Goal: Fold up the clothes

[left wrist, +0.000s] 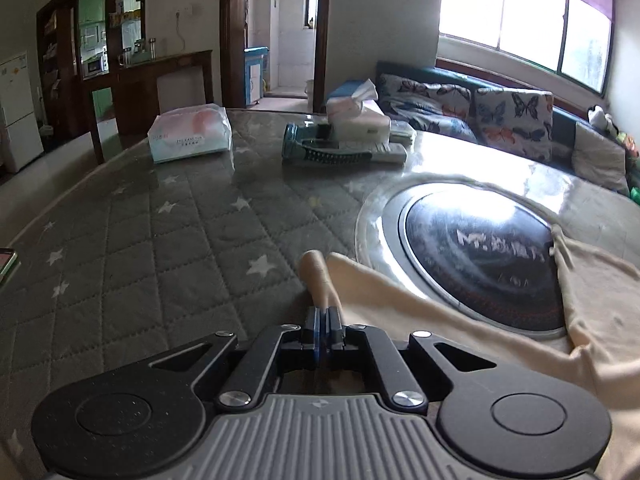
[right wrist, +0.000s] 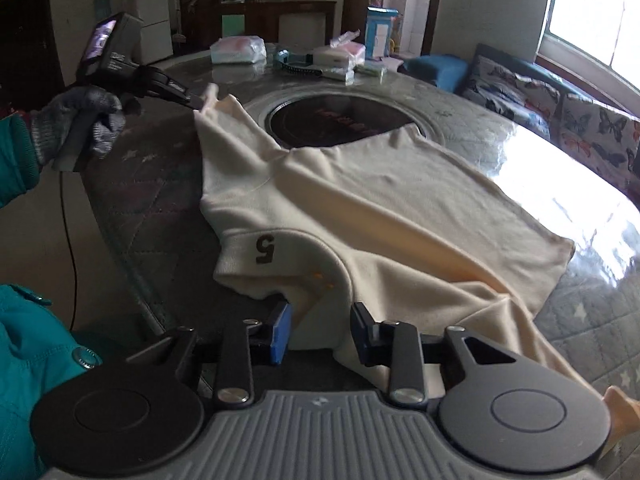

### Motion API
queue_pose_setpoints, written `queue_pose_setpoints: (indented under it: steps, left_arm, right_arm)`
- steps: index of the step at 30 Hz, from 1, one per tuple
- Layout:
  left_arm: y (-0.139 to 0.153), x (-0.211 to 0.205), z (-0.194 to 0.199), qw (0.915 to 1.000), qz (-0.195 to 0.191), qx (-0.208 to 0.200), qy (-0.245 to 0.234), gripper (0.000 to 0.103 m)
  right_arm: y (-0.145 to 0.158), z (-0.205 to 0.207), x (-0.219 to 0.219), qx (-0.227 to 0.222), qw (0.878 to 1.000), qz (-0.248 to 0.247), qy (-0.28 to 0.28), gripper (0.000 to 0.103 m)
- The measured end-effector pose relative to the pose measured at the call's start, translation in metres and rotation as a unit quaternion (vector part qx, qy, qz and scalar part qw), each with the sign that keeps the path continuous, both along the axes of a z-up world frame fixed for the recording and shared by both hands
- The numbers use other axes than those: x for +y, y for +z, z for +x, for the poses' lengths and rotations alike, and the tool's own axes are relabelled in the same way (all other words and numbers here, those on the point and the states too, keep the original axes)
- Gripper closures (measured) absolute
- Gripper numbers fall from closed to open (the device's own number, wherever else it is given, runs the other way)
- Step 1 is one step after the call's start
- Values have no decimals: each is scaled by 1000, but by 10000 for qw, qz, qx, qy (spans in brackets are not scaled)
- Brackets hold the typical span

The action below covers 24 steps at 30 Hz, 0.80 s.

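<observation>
Cream cotton shirt (right wrist: 360,208), printed with a dark 5, lies spread on the round table (right wrist: 580,320), part of it draped over the black inset hotplate (right wrist: 332,124). Left gripper (left wrist: 323,316) is clamped tight on a rolled corner beside the hotplate. Right gripper (right wrist: 320,332) stands partly open, cloth between its jaws but not visibly pinched. If the right lifts before it bites, that edge could slip and the fold skew; hard pulling from the left might drag the shirt toward the tissue packs (right wrist: 238,50) beyond the hotplate
</observation>
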<state>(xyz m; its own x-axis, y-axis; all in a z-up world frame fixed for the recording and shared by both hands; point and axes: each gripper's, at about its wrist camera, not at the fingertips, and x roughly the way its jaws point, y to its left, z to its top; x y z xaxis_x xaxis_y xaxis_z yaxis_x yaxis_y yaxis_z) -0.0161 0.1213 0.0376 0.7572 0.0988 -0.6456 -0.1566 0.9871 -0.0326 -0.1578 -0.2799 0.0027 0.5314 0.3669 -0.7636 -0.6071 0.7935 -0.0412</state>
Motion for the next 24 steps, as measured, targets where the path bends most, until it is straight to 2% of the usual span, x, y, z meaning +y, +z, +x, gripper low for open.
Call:
queue_pose_setpoints:
  steps: [2,4,7,11,13,14,15,16,19,21,24]
  left_arm:
    - [6,-5,-9,9998,-7,-30,-217,98]
    - [16,-16,-21,9977,-59,-110,-666,98]
    - [28,-46,-41,9859,-94,-195,-1659,92]
    - [30,-95,-63,9539,-364,-70,-2978,89]
    - [28,-117,-72,9352,-461,-4,-3511,87]
    - [26,-128,-76,9261,-478,21,-3743,84]
    - [24,-138,-79,9173,-465,42,-3953,76]
    - [21,-147,-82,9104,-414,66,-4116,71]
    - [11,-168,-86,8970,-180,147,-4414,71]
    - [4,-175,-87,8920,-60,189,-4517,71]
    - [-5,-181,-87,8889,216,206,-4572,73]
  right_arm:
    - [-4,2,1,32,10000,-39,-59,73]
    - [-9,4,2,63,9999,-116,-95,76]
    - [-14,1,4,74,9997,-242,-32,77]
    - [-19,-1,10,-23,9992,-396,0,77]
    - [-19,-1,10,-72,9992,-402,-24,84]
    - [-18,-1,8,-113,9990,-415,-108,91]
    - [-17,0,7,-102,9991,-394,-151,93]
    - [-16,1,5,-86,9991,-370,-191,94]
    - [-14,0,2,-99,9991,-343,-247,97]
    - [-10,-1,-1,-67,9992,-297,-249,98]
    - [-6,-1,-5,22,9995,-191,-247,98]
